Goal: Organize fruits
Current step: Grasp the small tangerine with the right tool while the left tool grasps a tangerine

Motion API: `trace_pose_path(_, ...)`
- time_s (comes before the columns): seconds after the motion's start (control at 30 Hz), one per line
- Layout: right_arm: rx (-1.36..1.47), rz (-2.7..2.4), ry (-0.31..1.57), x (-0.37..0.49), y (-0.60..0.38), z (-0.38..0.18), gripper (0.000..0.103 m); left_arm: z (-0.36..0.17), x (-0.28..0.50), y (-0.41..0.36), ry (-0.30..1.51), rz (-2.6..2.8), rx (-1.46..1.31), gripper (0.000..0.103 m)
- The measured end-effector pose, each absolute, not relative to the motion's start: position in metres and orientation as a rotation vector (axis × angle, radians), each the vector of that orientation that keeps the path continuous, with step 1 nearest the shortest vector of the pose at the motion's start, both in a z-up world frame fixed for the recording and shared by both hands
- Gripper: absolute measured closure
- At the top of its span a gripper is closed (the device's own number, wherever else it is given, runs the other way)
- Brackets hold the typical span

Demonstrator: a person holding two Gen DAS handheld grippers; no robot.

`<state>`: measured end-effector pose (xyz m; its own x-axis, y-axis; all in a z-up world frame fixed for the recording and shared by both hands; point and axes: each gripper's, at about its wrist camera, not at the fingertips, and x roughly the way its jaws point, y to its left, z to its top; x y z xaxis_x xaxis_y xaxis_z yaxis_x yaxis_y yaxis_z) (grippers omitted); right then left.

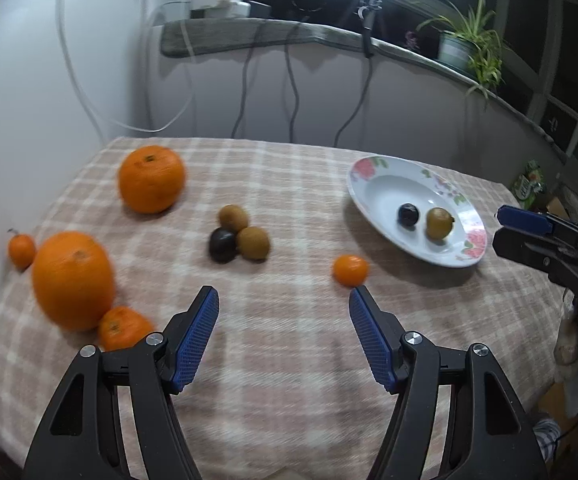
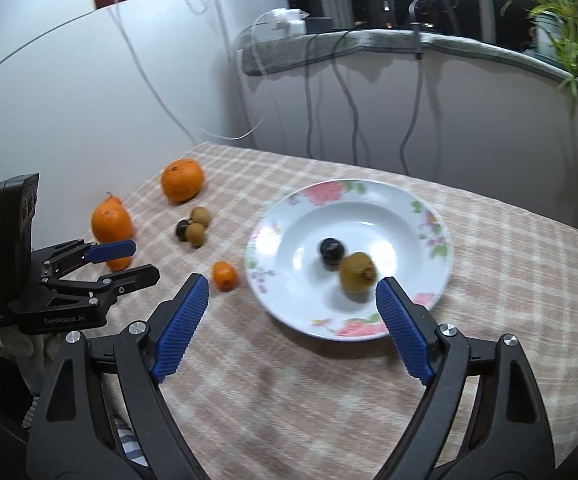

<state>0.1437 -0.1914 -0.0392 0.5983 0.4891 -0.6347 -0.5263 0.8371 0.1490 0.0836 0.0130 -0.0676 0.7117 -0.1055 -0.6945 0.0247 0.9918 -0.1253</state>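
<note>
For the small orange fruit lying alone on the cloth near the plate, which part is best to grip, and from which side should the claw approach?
Grip the small mandarin across its widest middle, coming from above and the near side with the open left claw. It is round and sits free on the checked cloth, apart from the plate, so both sides look reachable.
</note>
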Motion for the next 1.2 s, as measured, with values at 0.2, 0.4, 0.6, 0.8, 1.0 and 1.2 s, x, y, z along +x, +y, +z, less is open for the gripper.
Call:
trace_pose_path(0.2, -0.100, 0.652, 0.722, 0.141, -0.163, -0.043, 0.015, -0.069, 0.070, 0.036, 0.774, -0.011, -0.141, 0.035)
trace_pose_path(0.4, -0.140, 0.705, 0.726, 0.146, -0.138, -0.047, 0.015, -0.073, 0.058, 0.061, 0.774, 0.050, -0.185, 0.038)
trace_pose_path(0.6, -0.194, 0.748, 0.749, 0.153, -0.114, -0.054, 0.024, -0.073, 0.054, 0.077, 0.767, 0.082, -0.209, 0.044)
trace_pose_path(0.8, -0.239, 0.776, 0.772, 0.159, -0.094, -0.064, 0.036, -0.082, 0.053, 0.088, 0.784, 0.109, -0.238, 0.049)
trace_pose_path(1.0, -0.371, 0.787, 0.811, 0.171, -0.075, -0.074, 0.045, -0.089, 0.056, 0.094, 0.800, 0.121, -0.260, 0.050)
trace_pose_path(1.2, -0.500, 0.802, 0.851, 0.181, -0.060, -0.080, 0.054, -0.095, 0.059, 0.095, 0.814, 0.117, -0.274, 0.052)
